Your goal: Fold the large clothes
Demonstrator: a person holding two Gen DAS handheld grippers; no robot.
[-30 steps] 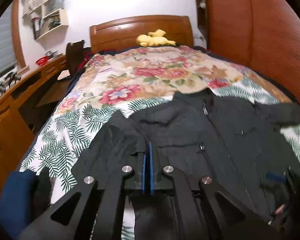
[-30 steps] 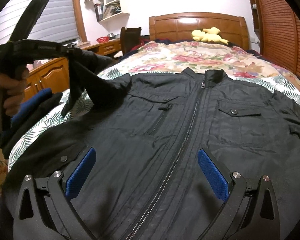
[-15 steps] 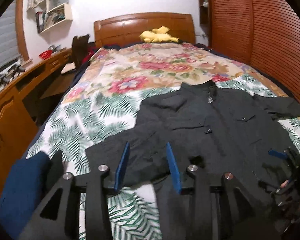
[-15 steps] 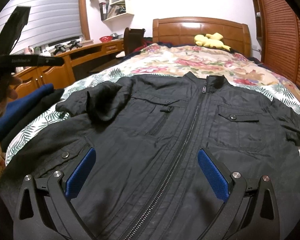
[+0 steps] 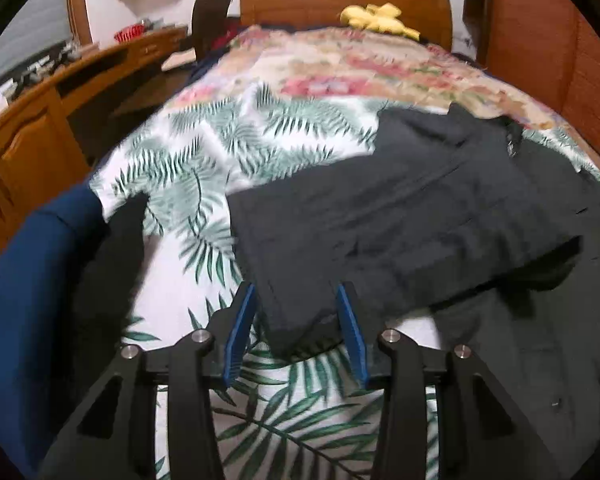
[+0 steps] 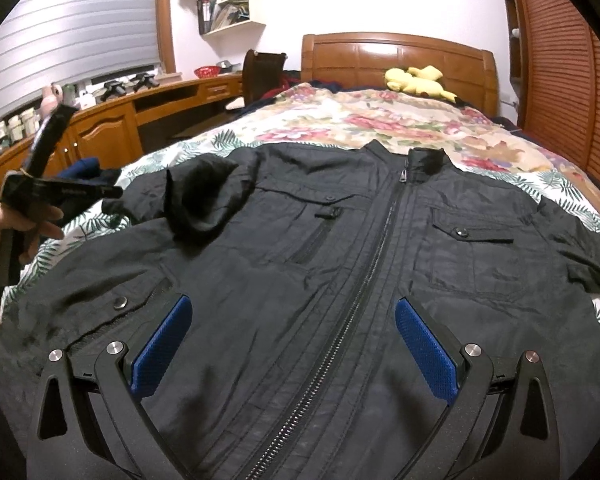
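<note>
Right claw (image 6: 288, 344): pads spread wide, hovering over the lower front of the black jacket (image 6: 340, 264), one pad each side of the zip (image 6: 364, 280). Nothing between the pads is pinched; released, holding nothing.

Left claw (image 5: 296, 332): jaws opening, about half spread. The cuff end of the sleeve (image 5: 380, 232) lies between the blue pads, but the pads do not press on it. Let go, not gripping. In the right view this claw shows at the left edge, in a hand (image 6: 16, 228), beside the bed's left edge.

Jacket: lies front up, zipped, across the near end of the bed (image 5: 220, 168), collar toward the headboard (image 6: 396, 56). Left sleeve is bunched across the left chest in a rumpled mound, not flat. Right sleeve reaches out toward the bed's right edge.

Left edge of bed: a dark blue cloth (image 5: 32, 280) with something black beside it; what they are I cannot tell.

Far end: yellow soft toy (image 6: 418, 80) against the headboard.

Risks, as judged:
- The bunched sleeve may trap a lump in the fold if not smoothed; the thin fabric looks slippery and could slide back off the chest.
- Left claw closing here could catch the bedcover along with the cuff.
- Right claw gripping over the zip may gather both front and back layers unevenly.
</note>
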